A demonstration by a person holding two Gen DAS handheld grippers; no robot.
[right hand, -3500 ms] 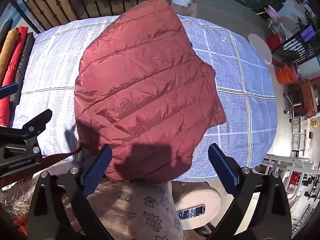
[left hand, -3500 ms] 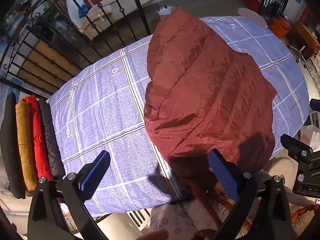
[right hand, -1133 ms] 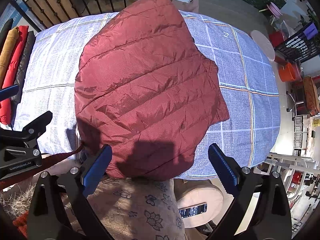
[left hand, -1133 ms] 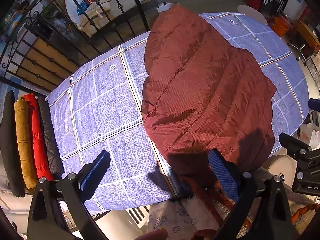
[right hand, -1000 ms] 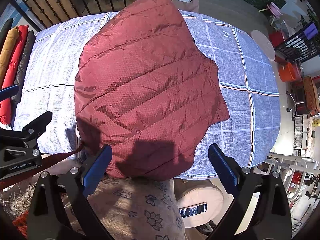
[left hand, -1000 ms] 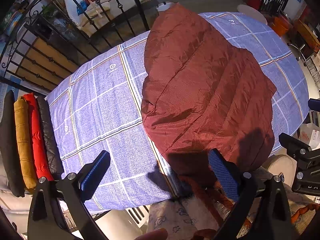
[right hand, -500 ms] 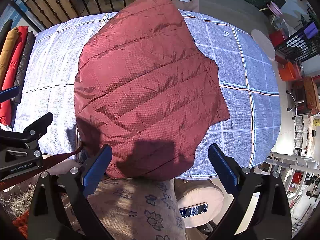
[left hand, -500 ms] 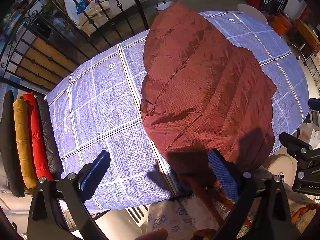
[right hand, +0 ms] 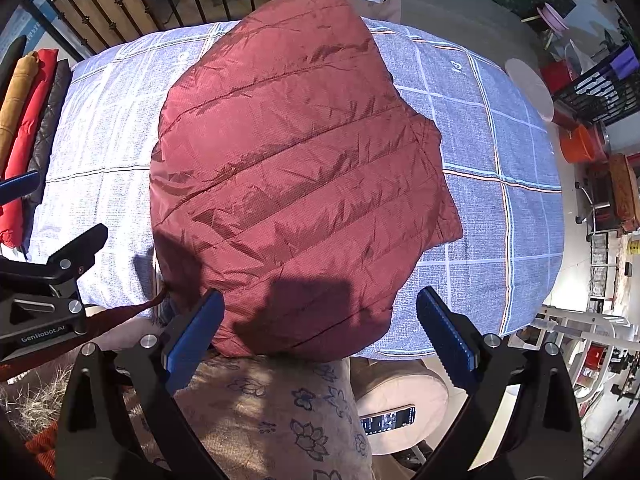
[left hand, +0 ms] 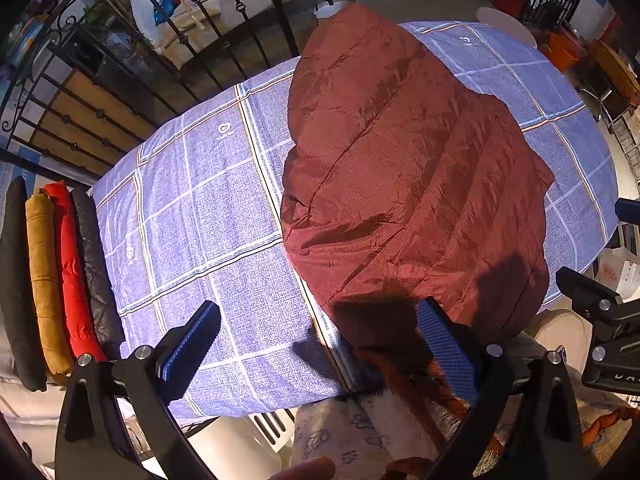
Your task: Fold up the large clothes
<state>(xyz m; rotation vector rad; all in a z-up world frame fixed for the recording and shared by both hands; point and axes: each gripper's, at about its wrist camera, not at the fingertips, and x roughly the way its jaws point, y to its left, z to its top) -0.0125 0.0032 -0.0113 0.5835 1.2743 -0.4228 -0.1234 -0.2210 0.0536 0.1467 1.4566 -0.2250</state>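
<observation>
A dark red quilted puffer garment [left hand: 404, 168] lies spread on a blue checked tablecloth [left hand: 208, 216], its near hem hanging over the table's front edge. It also shows in the right wrist view [right hand: 296, 184], with a flap sticking out at its right side [right hand: 444, 208]. My left gripper [left hand: 316, 348] is open and empty, held above the front edge just left of the garment's near corner. My right gripper [right hand: 320, 332] is open and empty, above the garment's near hem. Neither touches the cloth.
Folded garments in black, tan, red and dark grey [left hand: 52, 276] are stacked at the table's left end. A black iron railing [left hand: 120, 92] runs behind the table. A floral cushion [right hand: 280, 412] and a round stool with a phone [right hand: 396, 404] lie below the front edge.
Almost nothing differs; both grippers stay open and hover with only a slight drift. The garment lies in the same place.
</observation>
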